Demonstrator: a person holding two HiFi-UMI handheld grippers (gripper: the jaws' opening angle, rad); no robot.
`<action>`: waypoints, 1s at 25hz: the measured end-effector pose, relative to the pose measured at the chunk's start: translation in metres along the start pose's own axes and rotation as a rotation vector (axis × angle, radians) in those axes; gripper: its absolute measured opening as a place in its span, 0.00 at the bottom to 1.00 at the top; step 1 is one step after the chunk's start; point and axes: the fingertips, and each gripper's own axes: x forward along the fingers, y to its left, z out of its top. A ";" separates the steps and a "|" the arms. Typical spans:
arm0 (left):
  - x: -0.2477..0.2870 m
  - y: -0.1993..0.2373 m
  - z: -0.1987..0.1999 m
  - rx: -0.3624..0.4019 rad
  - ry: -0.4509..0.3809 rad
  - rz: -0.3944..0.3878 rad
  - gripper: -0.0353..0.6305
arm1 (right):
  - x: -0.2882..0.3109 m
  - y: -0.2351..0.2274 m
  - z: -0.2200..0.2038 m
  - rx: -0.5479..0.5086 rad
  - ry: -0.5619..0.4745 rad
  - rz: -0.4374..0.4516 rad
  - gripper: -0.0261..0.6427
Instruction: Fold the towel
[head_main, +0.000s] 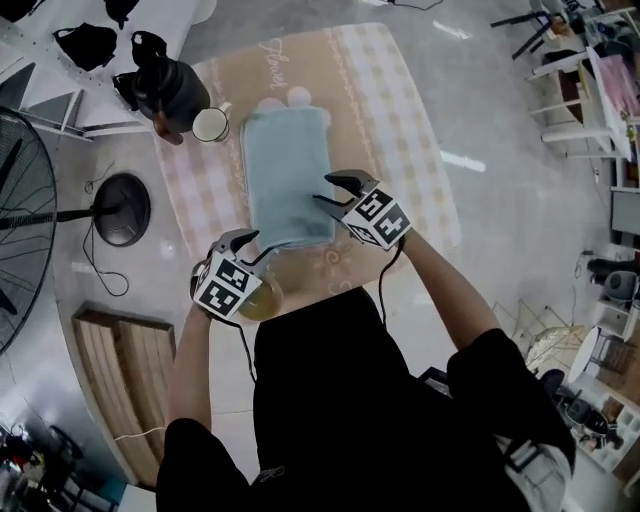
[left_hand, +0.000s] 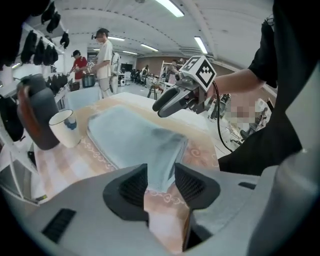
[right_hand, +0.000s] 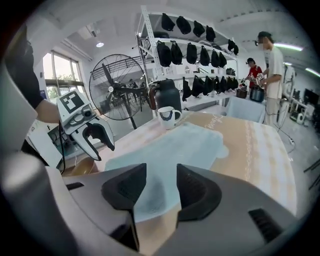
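Note:
A light blue towel (head_main: 288, 175) lies flat on the checked beige tablecloth (head_main: 400, 150), with its long side running away from me. My left gripper (head_main: 255, 247) hangs at the towel's near left corner. Its jaws (left_hand: 161, 182) stand open, and the towel corner (left_hand: 167, 160) shows in the gap between them, not pinched. Over the towel's near right edge is my right gripper (head_main: 325, 189). In its own view its jaws (right_hand: 161, 187) are open above the towel (right_hand: 175, 145), with nothing gripped. Each gripper shows in the other's view: the right gripper (left_hand: 175, 100) and the left gripper (right_hand: 95, 135).
A white mug (head_main: 210, 124) and a black jug (head_main: 165, 88) stand at the table's far left, close to the towel's far corner. A standing fan (head_main: 120, 208) and a wooden bench (head_main: 125, 370) are on the floor to the left. People stand far behind the table.

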 end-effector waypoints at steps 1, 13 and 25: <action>0.003 -0.002 0.000 0.025 0.008 -0.012 0.30 | -0.002 0.003 -0.006 0.004 -0.001 -0.008 0.32; 0.040 -0.030 -0.016 0.414 0.193 -0.179 0.30 | -0.021 0.070 -0.062 -0.193 0.089 0.023 0.32; 0.069 -0.029 -0.031 0.559 0.304 -0.151 0.30 | 0.002 0.087 -0.107 -0.442 0.258 0.063 0.33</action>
